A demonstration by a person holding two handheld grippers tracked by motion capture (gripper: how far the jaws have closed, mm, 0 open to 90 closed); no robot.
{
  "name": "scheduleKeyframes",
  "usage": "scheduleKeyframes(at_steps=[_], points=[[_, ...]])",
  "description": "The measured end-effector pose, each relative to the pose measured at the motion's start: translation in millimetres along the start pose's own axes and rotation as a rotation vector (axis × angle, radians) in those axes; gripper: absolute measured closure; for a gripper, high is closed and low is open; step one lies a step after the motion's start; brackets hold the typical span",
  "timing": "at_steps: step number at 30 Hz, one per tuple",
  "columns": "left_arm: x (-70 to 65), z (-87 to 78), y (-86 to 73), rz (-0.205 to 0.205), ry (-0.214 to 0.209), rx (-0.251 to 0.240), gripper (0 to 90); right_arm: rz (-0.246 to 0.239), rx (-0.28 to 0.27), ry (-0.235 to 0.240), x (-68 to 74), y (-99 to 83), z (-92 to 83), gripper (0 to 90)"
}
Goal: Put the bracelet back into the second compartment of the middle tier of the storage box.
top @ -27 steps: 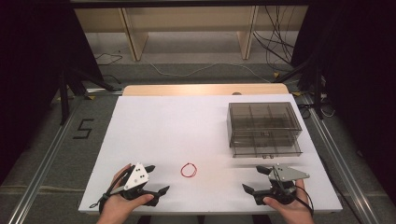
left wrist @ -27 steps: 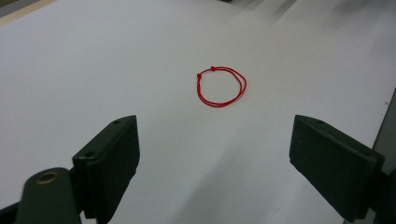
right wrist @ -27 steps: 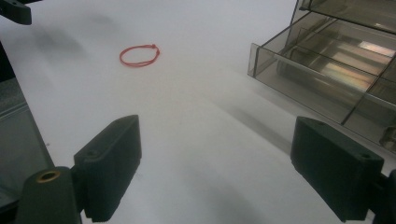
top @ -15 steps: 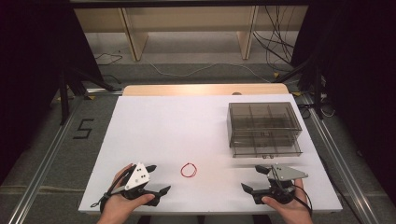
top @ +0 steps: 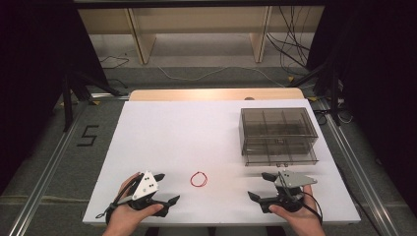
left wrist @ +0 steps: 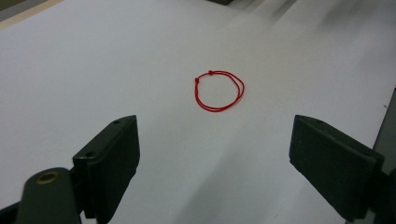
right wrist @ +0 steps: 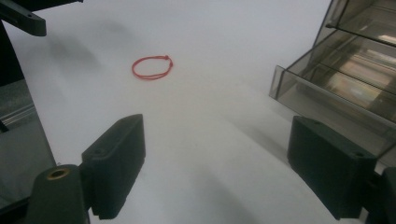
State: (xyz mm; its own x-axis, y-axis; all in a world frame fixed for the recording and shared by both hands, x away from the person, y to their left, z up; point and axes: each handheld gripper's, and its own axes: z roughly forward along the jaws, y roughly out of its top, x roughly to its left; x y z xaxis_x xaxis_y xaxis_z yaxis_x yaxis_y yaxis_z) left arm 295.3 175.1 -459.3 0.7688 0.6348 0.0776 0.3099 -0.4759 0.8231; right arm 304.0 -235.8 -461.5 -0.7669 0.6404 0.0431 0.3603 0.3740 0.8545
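High view: a white bench carries a red string loop lying flat near its front edge, between 2 hand-held grippers. Left gripper rests at the front left, jaws spread wide with nothing between them. Right gripper rests at the front right, jaws likewise apart and empty. A smoky clear plastic drawer box stands just beyond the right gripper.

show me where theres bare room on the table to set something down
The widest bare patch on the white table runs from the far wooden edge down to the red string loop, left of the smoky drawer box. The near edge is crowded: left gripper, the loop, right gripper.
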Motion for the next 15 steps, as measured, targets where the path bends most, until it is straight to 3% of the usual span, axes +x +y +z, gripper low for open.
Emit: scheduleKeyframes(at_steps=[15], points=[[-0.1, 1.6, -0.2, -0.009, 0.007, 0.000, 16.0, -0.041, 0.020, 0.050, 15.3, 21.5, 28.2, 24.2]])
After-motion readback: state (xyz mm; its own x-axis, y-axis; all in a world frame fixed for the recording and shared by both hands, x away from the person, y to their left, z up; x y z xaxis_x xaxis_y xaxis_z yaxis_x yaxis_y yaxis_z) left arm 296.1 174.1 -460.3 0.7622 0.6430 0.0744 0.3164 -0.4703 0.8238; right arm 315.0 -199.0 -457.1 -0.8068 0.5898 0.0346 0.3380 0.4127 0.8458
